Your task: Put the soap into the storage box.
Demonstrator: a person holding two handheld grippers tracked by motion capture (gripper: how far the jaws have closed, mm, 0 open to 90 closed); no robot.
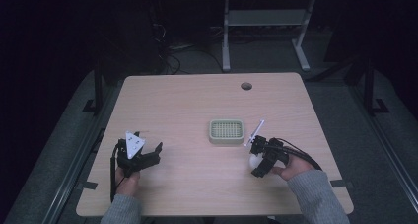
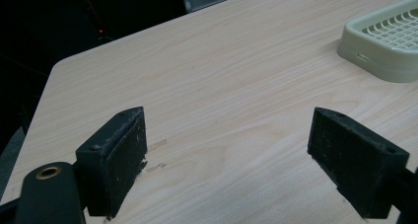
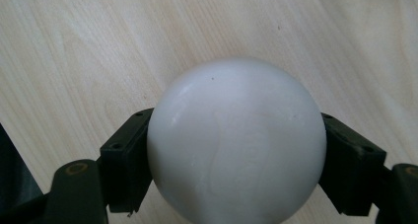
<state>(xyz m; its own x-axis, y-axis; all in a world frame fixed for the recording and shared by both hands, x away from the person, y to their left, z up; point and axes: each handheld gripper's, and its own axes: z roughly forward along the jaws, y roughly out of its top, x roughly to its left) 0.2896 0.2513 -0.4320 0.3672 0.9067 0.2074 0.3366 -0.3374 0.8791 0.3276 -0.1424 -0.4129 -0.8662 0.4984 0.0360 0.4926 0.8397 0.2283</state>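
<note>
A smooth white ball point(image 3: 235, 105) sits between the two black jaws of my right gripper point(image 3: 236, 152), which is shut on it just above the wooden table. From above, the ball point(image 1: 253, 161) and the right gripper point(image 1: 256, 160) lie at the table's front right. My left gripper point(image 1: 149, 153) rests near the front left and carries a grey three-cornered plate. Its jaws stand wide open with bare wood between them point(image 2: 229, 135). A pale green slatted basket point(image 1: 212, 133) lies at mid-table, and its corner point(image 2: 367, 56) appears at the upper right of the left gripper view.
A thin white stick point(image 1: 256, 130) lies slanted between the basket and the right gripper. A round cable hole point(image 1: 246, 86) is near the table's far edge. Beyond the table are a dark floor, cables and another desk's metal legs point(image 1: 226, 41).
</note>
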